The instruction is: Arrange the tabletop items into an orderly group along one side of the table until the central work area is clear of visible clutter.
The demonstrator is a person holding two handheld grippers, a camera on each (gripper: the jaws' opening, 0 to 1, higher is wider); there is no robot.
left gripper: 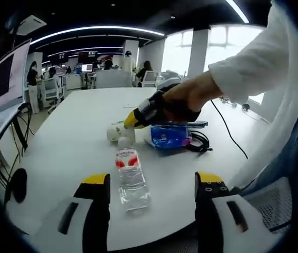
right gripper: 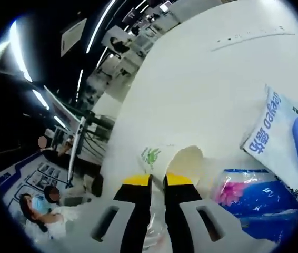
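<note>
Right gripper (right gripper: 157, 179): fingers nearly closed at the rim of a paper cup (right gripper: 176, 161) lying on the desk (right gripper: 201, 79); grip uncertain. Cup light, crushable; hold the rim gently. Left gripper (left gripper: 151, 182): fingers open around a water bottle (left gripper: 130, 176), slippery; grasp mid-body.

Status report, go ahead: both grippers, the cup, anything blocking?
Left gripper open, water bottle between its jaws. Right gripper nearly closed at paper cup. Tissue packs beside cup.
</note>
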